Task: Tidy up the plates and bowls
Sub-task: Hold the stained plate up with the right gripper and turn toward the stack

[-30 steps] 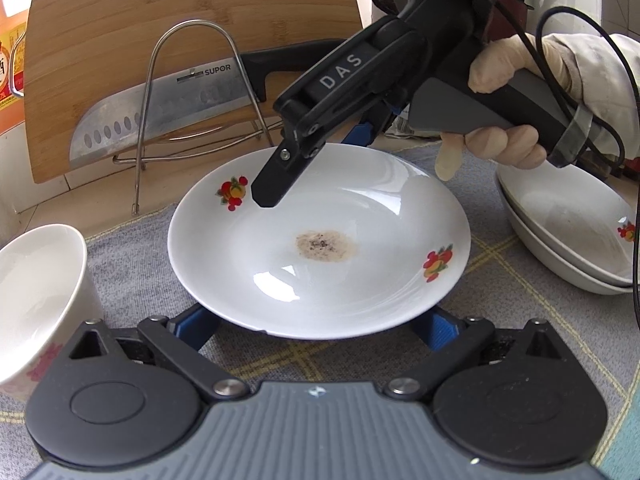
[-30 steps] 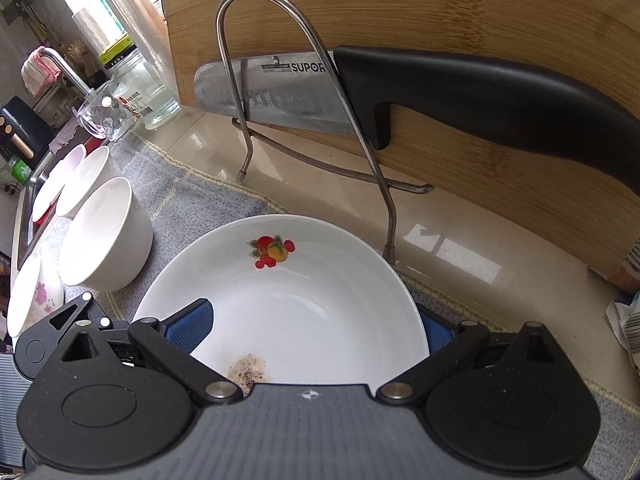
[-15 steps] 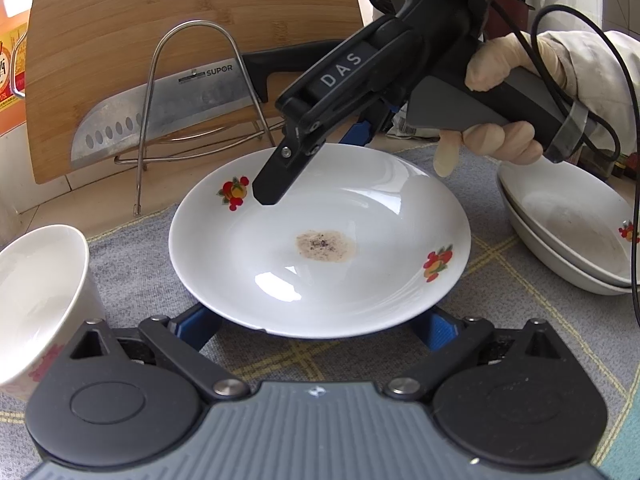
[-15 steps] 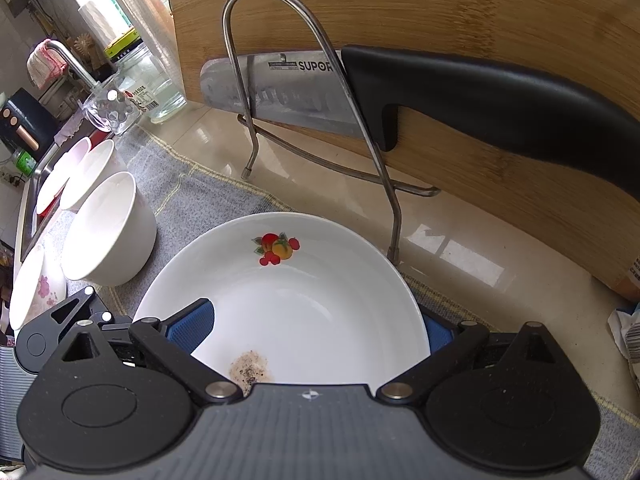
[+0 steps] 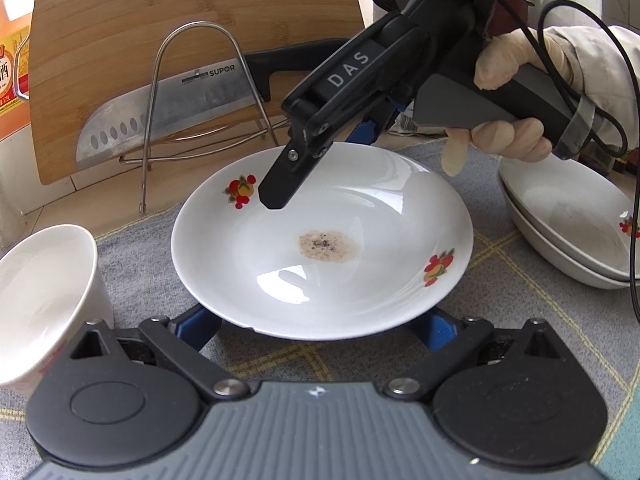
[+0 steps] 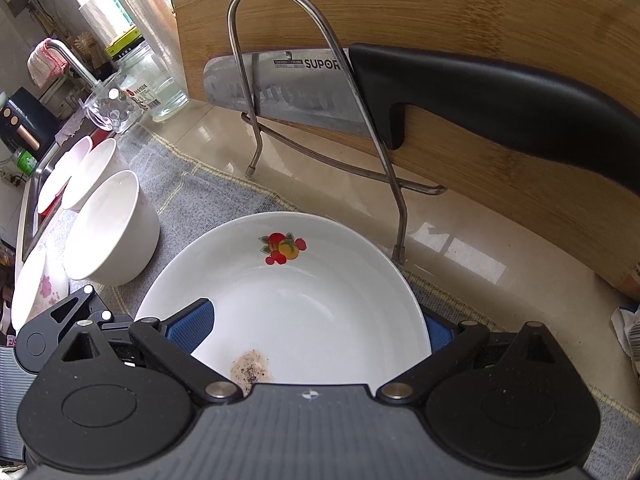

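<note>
Right now, flowered plate (image 5: 320,264) flat on grey cloth mat (image 5: 512,280), middle of counter, brown crumb stain in its well. Straddled from both ends: left gripper (image 5: 318,326) spread wide at near rim, blue pads either side, not clamping anything; right gripper (image 6: 314,330) likewise spread wide at far rim, one finger hanging over plate's inside, other outside the edge, nothing grasped. Gloved hand (image 5: 508,132) on the right handle. Judged step: getting a bite on this plate to carry it to the stacked plates (image 5: 568,224) just to the right. To do well: pick one gripper for the grasp, probably right; slide one pad under the rim and keep one on top, then squeeze square across the rim, not at the lip only, since glaze looks slick and shallow. Lift level so crumbs stay put. Back the left off before lifting to avoid knocking. Mind the white bowl (image 5: 44,280) close on the left, more bowls (image 6: 96,172) beyond. Keep clear of wire rack (image 5: 200,92) and knife (image 5: 168,116) against the cutting board (image 5: 160,8) right behind. Set down centred, gently, no sliding on the stack.
</note>
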Available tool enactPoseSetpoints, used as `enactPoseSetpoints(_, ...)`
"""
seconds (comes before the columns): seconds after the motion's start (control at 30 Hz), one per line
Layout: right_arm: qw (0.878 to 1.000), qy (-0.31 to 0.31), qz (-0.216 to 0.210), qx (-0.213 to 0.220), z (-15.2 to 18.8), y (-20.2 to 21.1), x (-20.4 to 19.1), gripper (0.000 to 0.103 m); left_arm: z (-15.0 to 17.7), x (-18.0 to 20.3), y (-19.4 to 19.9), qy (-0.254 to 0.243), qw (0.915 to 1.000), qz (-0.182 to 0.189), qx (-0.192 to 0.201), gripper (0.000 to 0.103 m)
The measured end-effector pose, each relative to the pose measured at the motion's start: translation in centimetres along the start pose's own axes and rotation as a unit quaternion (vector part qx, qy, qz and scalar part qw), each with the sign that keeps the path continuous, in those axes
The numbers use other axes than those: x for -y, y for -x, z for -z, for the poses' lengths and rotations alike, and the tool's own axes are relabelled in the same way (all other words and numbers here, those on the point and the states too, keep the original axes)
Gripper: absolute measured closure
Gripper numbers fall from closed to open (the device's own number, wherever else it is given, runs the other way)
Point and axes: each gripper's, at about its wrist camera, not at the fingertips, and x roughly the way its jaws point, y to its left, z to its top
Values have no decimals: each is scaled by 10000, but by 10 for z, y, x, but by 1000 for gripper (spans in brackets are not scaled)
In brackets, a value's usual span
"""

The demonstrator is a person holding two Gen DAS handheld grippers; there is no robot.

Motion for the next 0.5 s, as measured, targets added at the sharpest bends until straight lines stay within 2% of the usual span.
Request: enactPoseSetpoints(0.5,9999,27,-2,-100,12,3,-11,0,3,-4,11,-109,9998,121,-86,4)
